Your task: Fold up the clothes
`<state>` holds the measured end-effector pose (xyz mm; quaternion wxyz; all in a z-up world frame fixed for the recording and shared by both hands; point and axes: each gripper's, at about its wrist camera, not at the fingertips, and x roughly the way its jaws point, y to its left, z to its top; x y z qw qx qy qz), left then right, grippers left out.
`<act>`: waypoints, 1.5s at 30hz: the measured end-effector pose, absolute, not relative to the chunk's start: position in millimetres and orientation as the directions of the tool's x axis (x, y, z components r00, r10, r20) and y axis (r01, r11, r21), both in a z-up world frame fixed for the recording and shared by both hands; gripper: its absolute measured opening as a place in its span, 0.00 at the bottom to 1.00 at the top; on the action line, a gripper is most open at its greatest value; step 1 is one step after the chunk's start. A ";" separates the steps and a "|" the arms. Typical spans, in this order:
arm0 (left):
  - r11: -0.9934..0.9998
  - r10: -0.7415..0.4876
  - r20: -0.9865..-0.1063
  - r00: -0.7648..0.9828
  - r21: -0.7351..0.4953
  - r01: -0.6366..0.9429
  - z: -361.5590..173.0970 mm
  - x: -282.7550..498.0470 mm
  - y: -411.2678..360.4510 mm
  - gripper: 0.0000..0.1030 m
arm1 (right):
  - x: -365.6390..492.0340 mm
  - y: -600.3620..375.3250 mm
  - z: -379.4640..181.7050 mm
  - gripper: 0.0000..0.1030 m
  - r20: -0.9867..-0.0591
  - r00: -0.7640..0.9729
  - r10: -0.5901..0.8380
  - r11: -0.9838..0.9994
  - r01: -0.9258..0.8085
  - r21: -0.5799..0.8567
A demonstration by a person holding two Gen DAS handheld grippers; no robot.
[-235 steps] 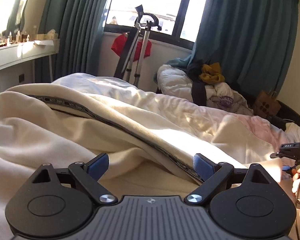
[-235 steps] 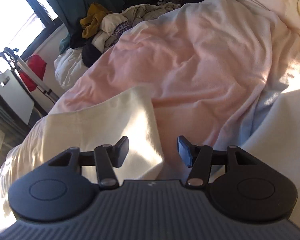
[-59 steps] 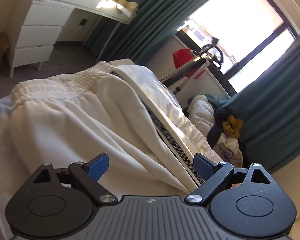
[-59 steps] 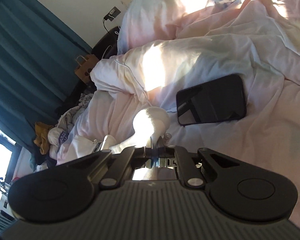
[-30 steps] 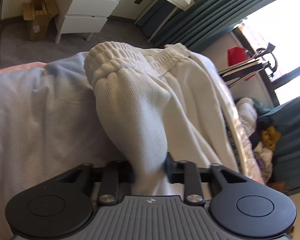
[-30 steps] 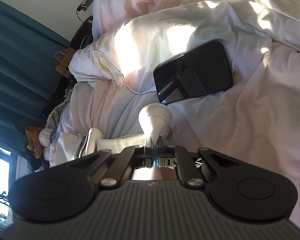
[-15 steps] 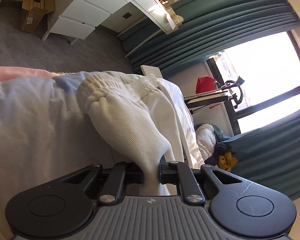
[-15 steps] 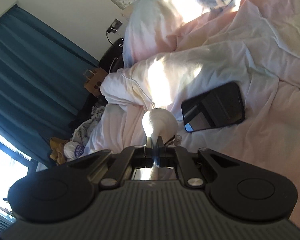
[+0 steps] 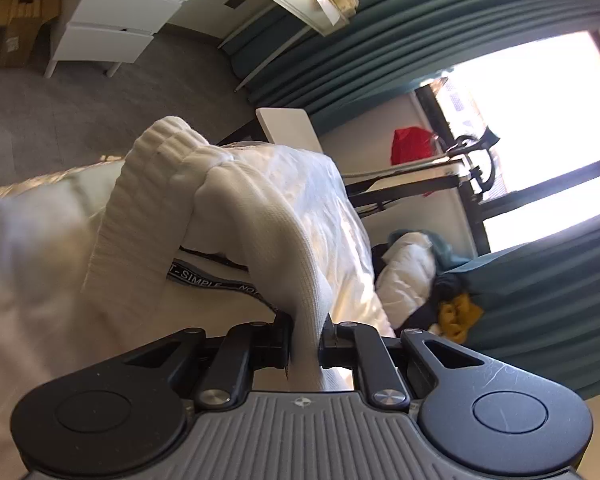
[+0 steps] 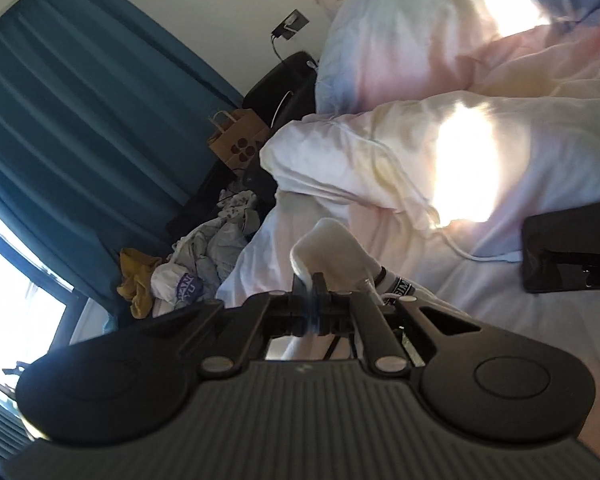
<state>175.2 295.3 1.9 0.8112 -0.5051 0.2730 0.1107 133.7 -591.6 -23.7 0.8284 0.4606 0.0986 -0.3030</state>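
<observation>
A pair of cream-white sweatpants (image 9: 236, 216) with a ribbed waistband and a black lettered stripe (image 9: 204, 276) is lifted off the bed. My left gripper (image 9: 305, 334) is shut on a fold of the pants near the waistband. My right gripper (image 10: 314, 286) is shut on another end of the same pants (image 10: 332, 248), with a bit of black lettered stripe (image 10: 400, 288) beside the fingers. The cloth between the two grippers is mostly hidden behind the gripper bodies.
A pink-white duvet (image 10: 460, 152) and pillow (image 10: 400, 40) cover the bed. A black phone (image 10: 572, 252) lies on it at the right. A clothes pile (image 10: 204, 252), paper bag (image 10: 236, 144), teal curtains (image 9: 540, 300), white drawers (image 9: 116, 28) and a folded rack (image 9: 412, 184) surround the bed.
Both grippers have risen with the pants held in them. The left one has lifted the waistband clear of the bed and tilted up. The phone has slid to the right edge of the right view.
</observation>
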 end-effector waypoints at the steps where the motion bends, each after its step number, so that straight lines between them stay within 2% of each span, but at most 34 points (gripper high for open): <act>1: 0.488 -0.081 -0.572 0.816 -0.737 -0.468 -1.8 195.5 292.8 0.13 | 156.5 -592.4 -22.1 0.05 -0.445 0.798 -0.406 0.406 0.594 0.695; 7: 0.608 0.017 -0.661 0.750 -0.588 -0.533 -24.0 317.0 277.7 0.13 | 285.6 -582.6 -35.2 0.05 -0.443 0.803 -0.397 0.546 0.595 0.589; 9: 0.618 0.016 -0.689 0.724 -0.563 -0.549 -42.6 350.5 276.3 0.13 | 320.7 -578.9 -51.2 0.05 -0.462 0.788 -0.406 0.587 0.613 0.529; 16: 0.744 0.068 -0.699 0.711 -0.440 -0.504 -58.9 395.4 254.0 0.20 | 382.9 -585.7 -111.6 0.06 -0.541 0.765 -0.348 0.642 0.615 0.457; 17: 0.751 0.062 -0.691 0.721 -0.444 -0.490 -58.5 393.3 252.3 0.24 | 384.2 -587.5 -115.8 0.08 -0.544 0.770 -0.332 0.649 0.606 0.461; 19: 0.762 0.043 -0.670 0.741 -0.458 -0.458 -56.3 387.6 249.8 0.36 | 375.4 -588.0 -113.3 0.10 -0.523 0.794 -0.310 0.674 0.572 0.468; 22: 0.765 0.054 -0.604 0.795 -0.487 -0.421 -50.8 360.6 240.1 0.56 | 357.5 -587.6 -105.6 0.19 -0.487 0.830 -0.271 0.708 0.514 0.484; 24: 0.769 0.055 -0.561 0.826 -0.503 -0.394 -47.0 335.1 230.0 0.68 | 337.3 -586.0 -96.4 0.33 -0.464 0.850 -0.249 0.704 0.488 0.516; 25: 0.772 0.048 -0.539 0.841 -0.514 -0.373 -44.4 319.9 224.9 0.72 | 325.6 -584.3 -91.9 0.36 -0.451 0.859 -0.243 0.694 0.478 0.538; 26: 0.765 0.041 -0.504 0.863 -0.539 -0.351 -42.4 300.5 220.8 0.80 | 312.7 -582.9 -88.7 0.40 -0.440 0.866 -0.237 0.680 0.472 0.561; 27: 0.756 0.042 -0.473 0.880 -0.560 -0.338 -41.5 282.5 218.0 0.81 | 298.1 -581.9 -87.4 0.45 -0.434 0.870 -0.234 0.657 0.471 0.588; 29: 0.737 0.045 -0.433 0.900 -0.594 -0.322 -40.6 247.0 215.5 0.81 | 269.0 -580.0 -84.9 0.46 -0.422 0.877 -0.229 0.610 0.467 0.640; 32: 0.677 0.065 -0.465 0.883 -0.630 -0.381 -41.3 208.5 221.3 0.81 | 224.1 -577.4 -83.6 0.46 -0.400 0.889 -0.223 0.524 0.455 0.720; 35: 0.614 -0.023 -0.507 0.862 -0.687 -0.388 -47.8 187.4 239.2 0.81 | 180.4 -575.6 -107.1 0.46 -0.404 0.892 -0.205 0.361 0.452 0.816; 41: 0.683 -0.096 -0.534 0.840 -0.650 -0.335 -72.4 191.1 249.4 0.84 | 141.2 -573.7 -150.2 0.46 -0.466 0.884 -0.031 0.197 0.462 0.864; 45: 0.633 -0.162 -0.530 0.832 -0.703 -0.324 -96.1 208.5 254.0 0.84 | 140.5 -572.7 -165.5 0.46 -0.484 0.874 0.036 0.202 0.468 0.860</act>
